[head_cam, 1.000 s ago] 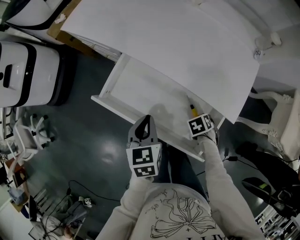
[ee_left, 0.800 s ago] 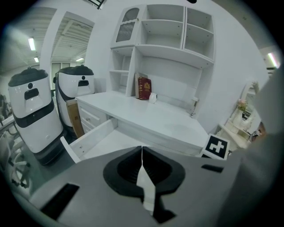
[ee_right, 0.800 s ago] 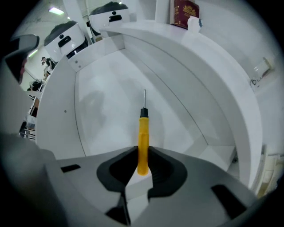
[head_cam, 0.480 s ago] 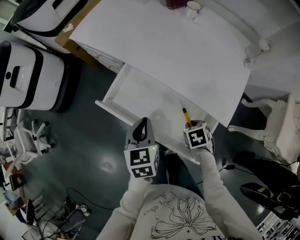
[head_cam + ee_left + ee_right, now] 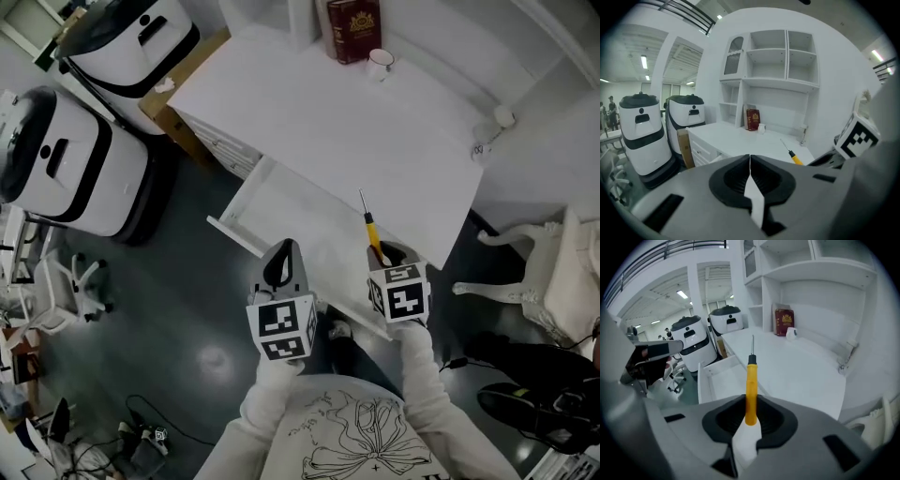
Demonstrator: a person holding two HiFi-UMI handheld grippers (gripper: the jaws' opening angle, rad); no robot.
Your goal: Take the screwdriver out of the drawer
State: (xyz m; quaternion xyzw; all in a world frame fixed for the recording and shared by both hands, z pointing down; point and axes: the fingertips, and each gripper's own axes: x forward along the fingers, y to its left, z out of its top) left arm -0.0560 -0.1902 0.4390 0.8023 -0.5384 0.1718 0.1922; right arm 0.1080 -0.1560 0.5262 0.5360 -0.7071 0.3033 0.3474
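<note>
My right gripper [image 5: 382,255] is shut on the yellow handle of the screwdriver [image 5: 369,226], whose metal shaft points away over the white desk top [image 5: 375,131]. In the right gripper view the screwdriver [image 5: 751,385] stands up straight between the jaws of that gripper [image 5: 750,416]. The white drawer [image 5: 281,216] stands pulled out below the desk edge, and its inside looks bare. My left gripper [image 5: 281,265] hangs shut and holds nothing, in front of the drawer's front panel. In the left gripper view the left gripper [image 5: 750,165] has its jaws together, and the screwdriver [image 5: 793,155] shows to the right.
A dark red book [image 5: 353,28] and a small white cup [image 5: 379,62] stand at the desk's back. Two white rounded machines [image 5: 66,159] and a cardboard box [image 5: 173,117] stand left of the desk. A white chair [image 5: 553,272] is on the right. Cables lie on the dark floor.
Both grippers rose. The right one lifted the screwdriver out of the drawer and tipped it up, so it now hangs above the desk edge. The view also shifted and shows more of the desk.
</note>
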